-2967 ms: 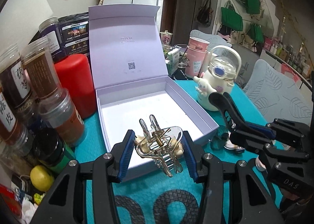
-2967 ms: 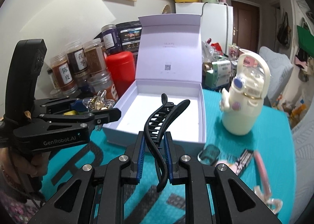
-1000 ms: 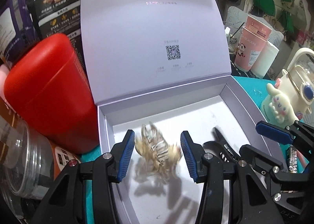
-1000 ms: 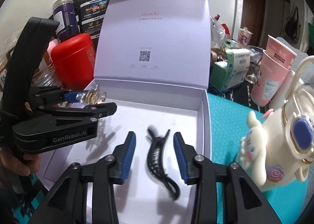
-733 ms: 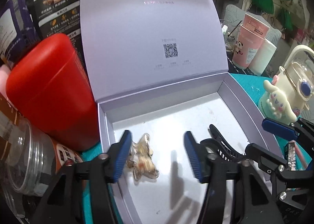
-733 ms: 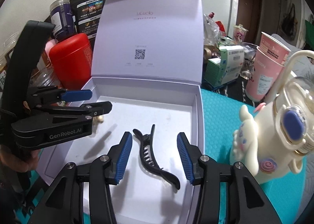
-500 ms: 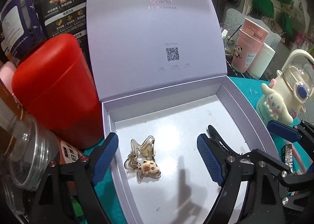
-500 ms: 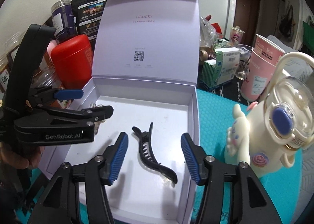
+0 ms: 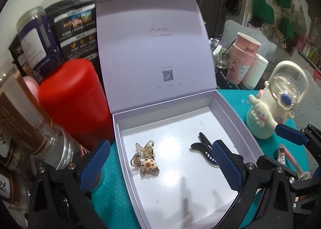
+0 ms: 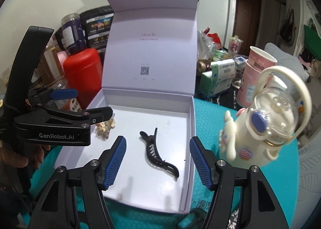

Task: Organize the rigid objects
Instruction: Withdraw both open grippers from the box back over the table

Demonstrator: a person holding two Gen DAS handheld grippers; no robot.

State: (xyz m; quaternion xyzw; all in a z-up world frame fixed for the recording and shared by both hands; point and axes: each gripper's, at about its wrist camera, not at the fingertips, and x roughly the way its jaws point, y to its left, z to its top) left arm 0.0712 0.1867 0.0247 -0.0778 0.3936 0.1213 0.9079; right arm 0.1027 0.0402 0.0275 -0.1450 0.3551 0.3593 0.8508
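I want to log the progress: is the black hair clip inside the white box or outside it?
Inside. The black hair clip lies flat on the floor of the open white box, near its right wall, touched by neither tongs.

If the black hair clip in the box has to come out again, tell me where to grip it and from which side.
Grip the black hair clip across its toothed middle, coming from above. It lies flat on the floor of the box, long and curved, apart from the walls, so a claw probably fits astride its narrow width. The right claw, opening, hangs over it, holding nothing.
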